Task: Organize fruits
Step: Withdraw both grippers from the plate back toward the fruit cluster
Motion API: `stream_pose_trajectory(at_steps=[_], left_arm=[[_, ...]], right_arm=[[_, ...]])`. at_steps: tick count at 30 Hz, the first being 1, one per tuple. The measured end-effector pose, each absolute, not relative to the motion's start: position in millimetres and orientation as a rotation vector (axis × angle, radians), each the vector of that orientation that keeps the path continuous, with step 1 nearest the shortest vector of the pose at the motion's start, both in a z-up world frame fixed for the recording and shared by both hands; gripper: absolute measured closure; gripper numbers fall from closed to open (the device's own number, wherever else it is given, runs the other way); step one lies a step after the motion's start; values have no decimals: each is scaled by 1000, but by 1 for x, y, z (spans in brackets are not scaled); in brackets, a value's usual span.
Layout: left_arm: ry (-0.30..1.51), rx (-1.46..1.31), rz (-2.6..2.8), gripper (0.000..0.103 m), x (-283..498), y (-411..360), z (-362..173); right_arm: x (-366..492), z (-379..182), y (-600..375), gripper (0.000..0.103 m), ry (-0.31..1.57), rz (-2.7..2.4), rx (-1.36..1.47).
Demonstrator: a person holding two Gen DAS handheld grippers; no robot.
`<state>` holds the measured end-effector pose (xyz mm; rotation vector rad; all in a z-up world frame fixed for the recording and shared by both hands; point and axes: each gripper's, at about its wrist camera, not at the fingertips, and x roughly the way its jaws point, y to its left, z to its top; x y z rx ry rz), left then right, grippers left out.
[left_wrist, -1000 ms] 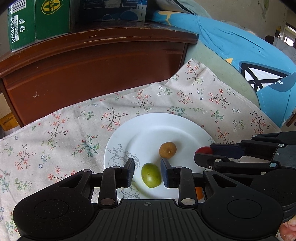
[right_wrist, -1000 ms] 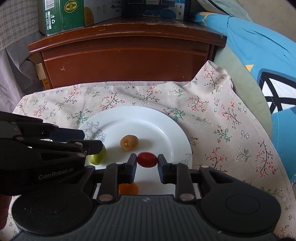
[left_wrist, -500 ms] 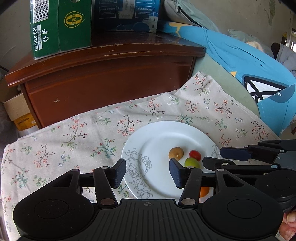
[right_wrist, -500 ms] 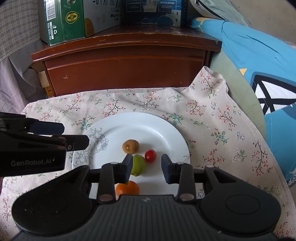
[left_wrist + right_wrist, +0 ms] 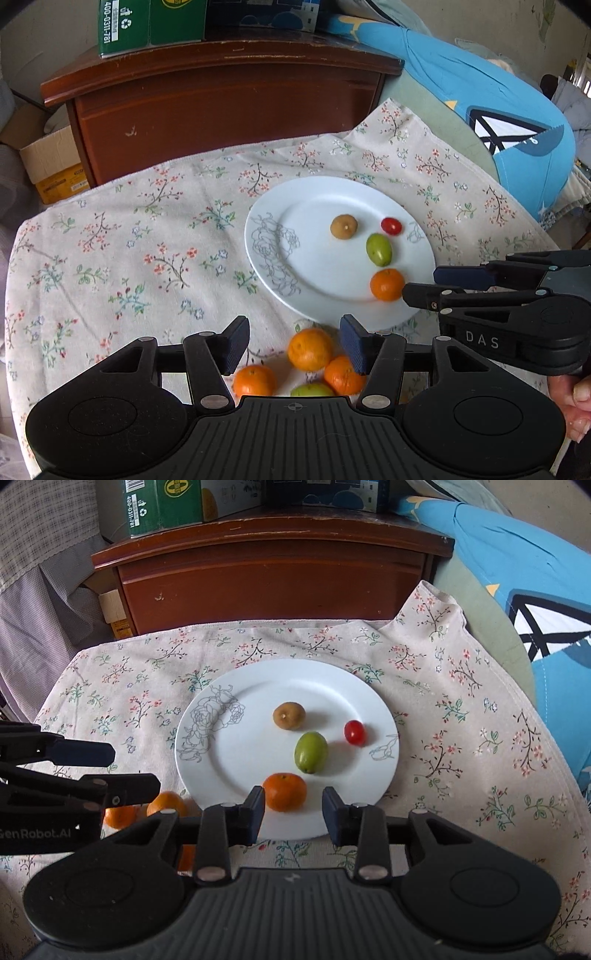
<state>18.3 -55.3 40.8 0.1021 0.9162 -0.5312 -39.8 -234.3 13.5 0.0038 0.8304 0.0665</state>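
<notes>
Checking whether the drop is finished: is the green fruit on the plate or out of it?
On the plate: the green fruit lies free on the white plate, no claw touching it.

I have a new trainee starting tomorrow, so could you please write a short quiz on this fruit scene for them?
1. How many fruits lie on the plate?
2. True or false: the right claw grips the orange on the plate.
3. Which fruit lies farthest from the claws: A) kiwi, B) green fruit, C) tomato?

Key: 1. Four. 2. False; its pads stand clear of it. 3. A.
</notes>
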Motion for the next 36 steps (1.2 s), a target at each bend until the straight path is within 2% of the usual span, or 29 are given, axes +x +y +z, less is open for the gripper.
stream_pose_trajectory(at_steps=[19,23,25,36], left_arm=[[977,178,-587,50,-60,-30,27],[995,182,-578,50,-70,-24,23],[1000,200,-578,50,-74,-24,21],[988,304,-526,51,-74,-33,12]], right_arm=[[-129,-1,-233,68,904,92,89],[-143,-5,-236,68,919,89,126],[-148,-7,-238,64,930,83,141],[-156,-14,-241,64,940,53,175]])
